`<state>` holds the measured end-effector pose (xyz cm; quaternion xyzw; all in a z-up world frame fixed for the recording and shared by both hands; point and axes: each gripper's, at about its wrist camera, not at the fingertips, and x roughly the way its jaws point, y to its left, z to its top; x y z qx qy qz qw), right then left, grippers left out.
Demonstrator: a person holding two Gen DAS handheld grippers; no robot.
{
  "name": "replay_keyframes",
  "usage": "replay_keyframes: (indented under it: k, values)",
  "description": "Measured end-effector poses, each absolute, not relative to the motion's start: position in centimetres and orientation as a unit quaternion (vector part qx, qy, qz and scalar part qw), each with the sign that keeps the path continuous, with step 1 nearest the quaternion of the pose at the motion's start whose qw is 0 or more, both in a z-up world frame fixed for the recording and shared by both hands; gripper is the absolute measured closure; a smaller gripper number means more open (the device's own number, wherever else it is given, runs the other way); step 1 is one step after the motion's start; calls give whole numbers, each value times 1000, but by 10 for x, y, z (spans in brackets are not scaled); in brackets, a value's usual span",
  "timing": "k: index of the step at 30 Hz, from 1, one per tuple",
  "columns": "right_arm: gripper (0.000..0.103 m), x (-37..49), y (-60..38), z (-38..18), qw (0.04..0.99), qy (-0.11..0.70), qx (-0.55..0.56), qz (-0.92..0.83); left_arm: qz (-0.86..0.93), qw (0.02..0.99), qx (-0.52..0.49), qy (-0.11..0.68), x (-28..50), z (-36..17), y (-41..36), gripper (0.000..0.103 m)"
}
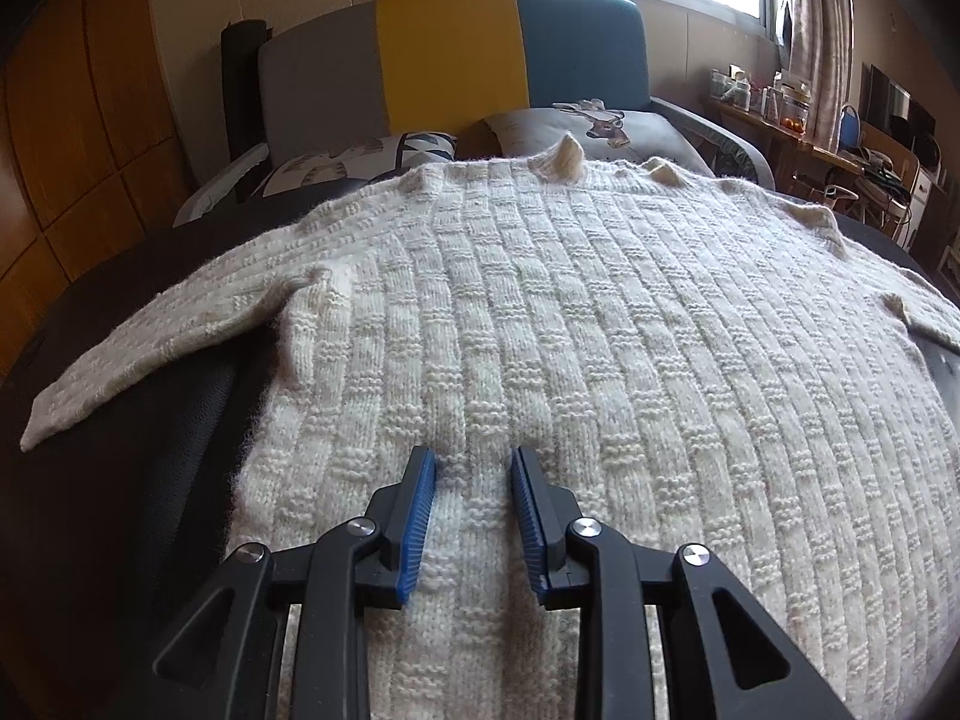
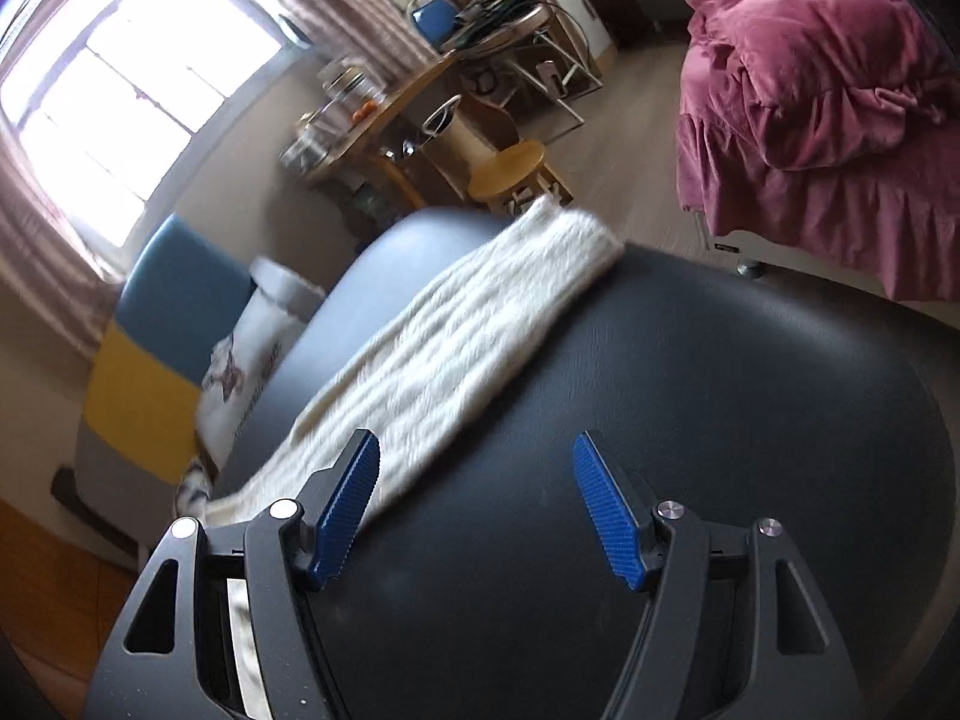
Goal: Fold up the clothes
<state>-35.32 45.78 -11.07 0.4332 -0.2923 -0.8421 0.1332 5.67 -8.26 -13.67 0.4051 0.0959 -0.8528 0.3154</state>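
Note:
A cream knitted sweater lies spread flat on a dark leather surface, collar at the far end and hem near me. Its left sleeve stretches out to the left. My left gripper hovers open just above the hem area, blue pads apart with knit showing between them. In the right wrist view the other sleeve runs diagonally across the dark surface. My right gripper is wide open beside that sleeve, its left pad over the sleeve's edge, nothing held.
A sofa back in grey, yellow and blue with printed cushions stands beyond the sweater. A cluttered wooden desk, a round stool and a bed with a pink cover sit to the right.

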Motion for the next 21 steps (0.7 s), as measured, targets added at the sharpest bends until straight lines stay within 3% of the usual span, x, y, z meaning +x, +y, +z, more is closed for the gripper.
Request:
replay_keyframes:
  k: [4, 21]
  values:
    - [33, -379, 466, -121, 129, -337, 436, -824, -851, 319, 407, 89, 55, -137, -81, 76]
    - [33, -412, 436, -121, 98, -273, 437, -851, -849, 322, 411, 87, 54, -137, -80, 76]
